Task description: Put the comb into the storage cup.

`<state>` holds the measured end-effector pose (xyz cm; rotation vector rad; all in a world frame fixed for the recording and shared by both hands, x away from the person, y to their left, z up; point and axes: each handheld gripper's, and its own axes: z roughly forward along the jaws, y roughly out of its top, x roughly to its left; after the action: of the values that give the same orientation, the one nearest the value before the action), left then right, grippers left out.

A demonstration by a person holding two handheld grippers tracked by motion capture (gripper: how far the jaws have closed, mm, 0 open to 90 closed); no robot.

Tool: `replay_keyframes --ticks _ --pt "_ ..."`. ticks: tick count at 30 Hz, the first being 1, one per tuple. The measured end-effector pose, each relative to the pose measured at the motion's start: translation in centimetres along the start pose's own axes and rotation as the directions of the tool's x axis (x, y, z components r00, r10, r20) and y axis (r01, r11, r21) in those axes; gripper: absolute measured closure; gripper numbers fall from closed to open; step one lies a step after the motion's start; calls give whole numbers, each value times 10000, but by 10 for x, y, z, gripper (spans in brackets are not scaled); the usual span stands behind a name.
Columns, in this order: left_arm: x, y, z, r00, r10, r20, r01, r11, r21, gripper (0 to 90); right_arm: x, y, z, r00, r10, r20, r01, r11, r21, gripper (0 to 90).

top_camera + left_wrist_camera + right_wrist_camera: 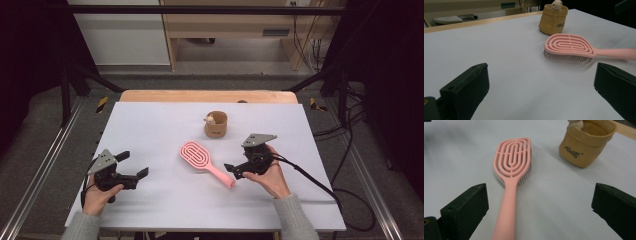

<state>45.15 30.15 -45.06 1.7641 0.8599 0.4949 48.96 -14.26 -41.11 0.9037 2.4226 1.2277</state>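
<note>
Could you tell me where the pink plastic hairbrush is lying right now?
In the high view, the pink plastic hairbrush lies bristles-down mid-table, just in front of the tan fabric pot, its handle end by the open right gripper.

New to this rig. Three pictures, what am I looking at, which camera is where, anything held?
No robot arm here: a person holds a two-jaw tool in each hand. The high view looks down on the white table: left tool, right tool. The other two pictures come from cameras riding on each tool, looking out between its own black jaws. On the table lie a pink hairbrush, bristles down, and a tan pouch with a small figure at its rim. Both tools stand open and hold nothing; the brush handle lies between the right tool's jaws, ungripped.
</note>
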Motion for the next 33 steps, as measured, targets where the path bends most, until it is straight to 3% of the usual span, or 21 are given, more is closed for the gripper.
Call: replay_keyframes --ticks 11,24,33 --pt "0 0 1 10000 0 -13 0 10000 21 0 16 22 3 9995 -298 -48 297 9993 -210 15" --pt "1 -1 1 10000 -9 -44 10 10000 60 0 23 28 15 9998 -203 -29 204 9995 229 5" --pt "1 -1 1 10000 -17 -47 18 10000 49 0 31 26 32 9995 -249 -194 261 9975 650 12"
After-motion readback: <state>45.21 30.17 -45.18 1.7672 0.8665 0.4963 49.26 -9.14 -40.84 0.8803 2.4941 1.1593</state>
